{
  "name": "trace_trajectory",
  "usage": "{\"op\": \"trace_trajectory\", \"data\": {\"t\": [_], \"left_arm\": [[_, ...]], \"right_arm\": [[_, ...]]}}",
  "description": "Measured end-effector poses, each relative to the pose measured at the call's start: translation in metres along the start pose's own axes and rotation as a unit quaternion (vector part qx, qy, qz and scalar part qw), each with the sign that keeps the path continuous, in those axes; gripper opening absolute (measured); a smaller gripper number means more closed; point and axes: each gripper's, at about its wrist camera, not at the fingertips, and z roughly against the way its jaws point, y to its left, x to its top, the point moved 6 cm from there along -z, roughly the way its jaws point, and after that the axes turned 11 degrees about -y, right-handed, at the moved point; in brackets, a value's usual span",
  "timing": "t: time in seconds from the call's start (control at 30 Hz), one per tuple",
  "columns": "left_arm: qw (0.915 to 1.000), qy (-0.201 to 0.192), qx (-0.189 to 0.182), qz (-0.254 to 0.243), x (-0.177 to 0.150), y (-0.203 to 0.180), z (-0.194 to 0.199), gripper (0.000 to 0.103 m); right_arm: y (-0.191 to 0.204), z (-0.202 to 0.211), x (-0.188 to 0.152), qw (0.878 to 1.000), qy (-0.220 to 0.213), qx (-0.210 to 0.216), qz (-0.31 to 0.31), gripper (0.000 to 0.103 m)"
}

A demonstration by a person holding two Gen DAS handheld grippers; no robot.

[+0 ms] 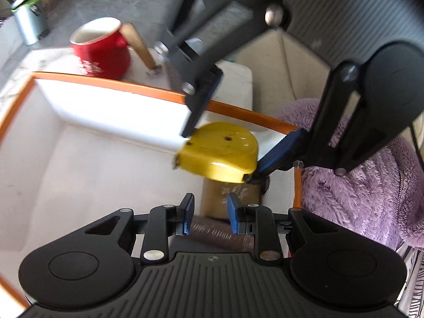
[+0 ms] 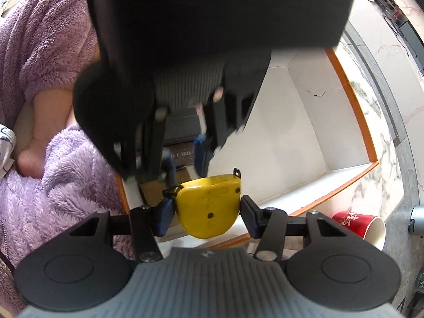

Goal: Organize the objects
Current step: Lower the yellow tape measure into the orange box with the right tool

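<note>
A yellow tape measure hangs over the near right corner of a white box with an orange rim. My right gripper is shut on it, a blue pad pressed on each side, and points steeply down. My left gripper stands open just beside it, nothing between its pads. Under the left gripper, a brown and dark card box lies on the box floor.
A red paper cup stands on the marble table behind the box, next to a wooden handle. A silver pot with a plant is at far left. A purple fleece sleeve is close on the right.
</note>
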Motion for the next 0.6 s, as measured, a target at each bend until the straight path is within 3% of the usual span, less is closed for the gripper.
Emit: {"op": "trace_trajectory", "data": {"t": [0.2,0.43,0.6], "left_arm": [[0.9993,-0.012,0.034,-0.005,-0.005,0.001,0.029,0.031],[0.9987,-0.022,0.045,-0.008,-0.023,-0.026,0.049,0.031],[0.9981,-0.034,0.051,-0.004,-0.023,-0.025,0.058,0.031]], "right_arm": [[-0.001,-0.018,0.004,0.999,0.023,0.023,0.002,0.055],[-0.006,-0.042,0.009,0.995,0.061,0.079,-0.009,0.056],[-0.014,-0.056,0.013,0.989,0.084,0.119,-0.018,0.057]]}}
